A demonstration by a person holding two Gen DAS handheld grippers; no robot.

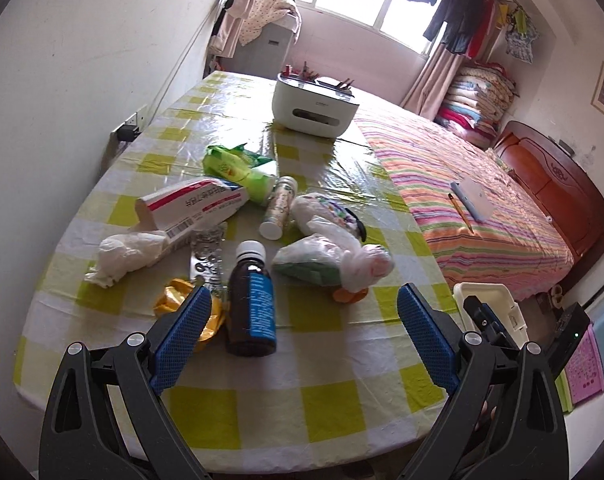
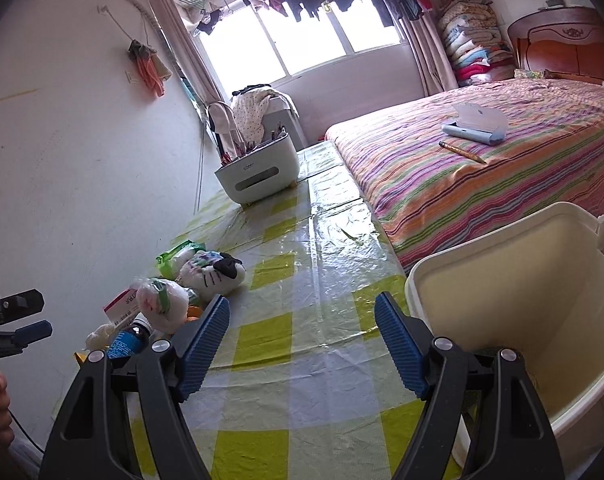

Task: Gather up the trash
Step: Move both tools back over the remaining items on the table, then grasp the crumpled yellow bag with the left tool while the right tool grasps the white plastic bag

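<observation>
Trash lies on the checked tablecloth (image 1: 342, 412): a brown medicine bottle (image 1: 251, 304) with a blue label, a yellow wrapper (image 1: 174, 298), crumpled tissue (image 1: 122, 256), a medicine carton (image 1: 194, 204), a blister pack (image 1: 206, 258), a white tube (image 1: 280, 208), a green pack (image 1: 238, 166) and plastic bags (image 1: 326, 258). My left gripper (image 1: 304, 308) is open just before the bottle, its left pad over the wrapper. My right gripper (image 2: 302, 316) is open and empty over bare cloth, beside a cream bin (image 2: 514, 300) at the table's right edge. The bottle (image 2: 128, 342) shows at its left.
A white desk organiser (image 1: 314, 106) with pens stands at the table's far end. A bed (image 1: 474, 200) with a striped cover, a blue case and a pencil runs along the right. A wall with a socket (image 1: 132, 124) bounds the left.
</observation>
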